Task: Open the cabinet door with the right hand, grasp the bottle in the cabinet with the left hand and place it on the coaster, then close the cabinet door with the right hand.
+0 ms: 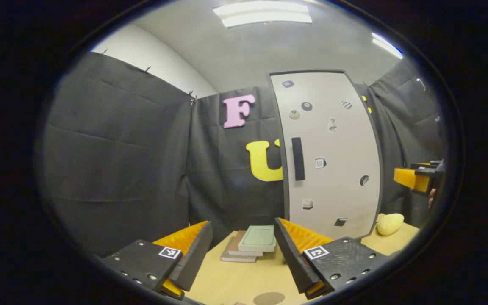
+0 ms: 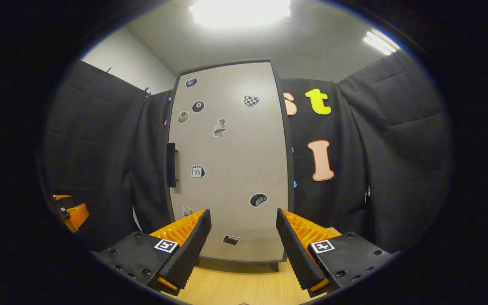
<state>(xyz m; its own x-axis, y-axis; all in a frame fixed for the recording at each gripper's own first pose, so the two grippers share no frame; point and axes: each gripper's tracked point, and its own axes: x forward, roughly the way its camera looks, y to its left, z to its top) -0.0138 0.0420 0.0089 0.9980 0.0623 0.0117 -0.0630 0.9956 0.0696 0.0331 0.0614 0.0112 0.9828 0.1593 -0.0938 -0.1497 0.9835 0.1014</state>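
Both tongs gape empty: the left tongs (image 1: 243,250) over the bench (image 1: 227,284) near stacked books (image 1: 250,243), the right tongs (image 2: 243,248) facing the shut cabinet door (image 2: 231,161); a coaster (image 1: 269,298) lies below.

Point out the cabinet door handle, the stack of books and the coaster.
cabinet door handle (image 1: 298,158): left gripper view, middle of the dark vertical bar.
stack of books (image 1: 257,238): left gripper view, cover of the green top book.
coaster (image 1: 269,298): left gripper view, centre of the round brown disc on the table.
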